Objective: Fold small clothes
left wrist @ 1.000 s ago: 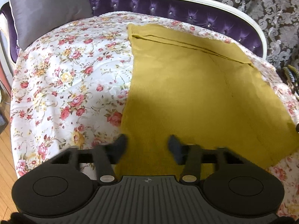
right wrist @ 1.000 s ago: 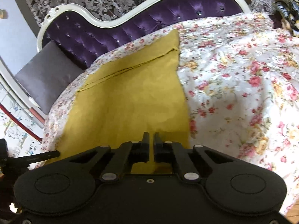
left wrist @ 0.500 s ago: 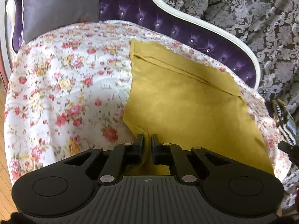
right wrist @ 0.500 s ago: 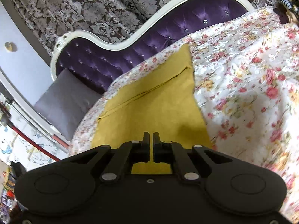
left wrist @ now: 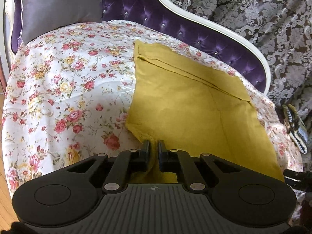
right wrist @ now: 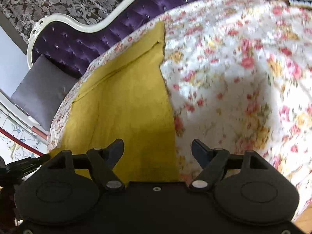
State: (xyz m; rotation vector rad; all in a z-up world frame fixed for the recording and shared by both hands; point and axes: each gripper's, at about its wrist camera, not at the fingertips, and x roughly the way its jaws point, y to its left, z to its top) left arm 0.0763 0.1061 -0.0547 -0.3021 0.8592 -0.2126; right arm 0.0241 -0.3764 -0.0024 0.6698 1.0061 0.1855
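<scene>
A mustard-yellow garment lies spread flat on the floral bedspread, with a seam running near its far edge. My left gripper is shut on the garment's near left corner, and the cloth bunches up between its pads. In the right wrist view the same garment fills the left half. My right gripper hangs over its near right edge with the jaws opening wide. The cloth lies flat beneath them and the pads press on nothing.
A purple tufted headboard with a white frame curves behind the bed. A grey pillow leans at the far left. A striped knitted item lies at the right edge. Wood floor shows beside the bed.
My left gripper shut on the garment's near left corner and pulled it up a little. My right gripper, shut before, opened and let its edge go.
</scene>
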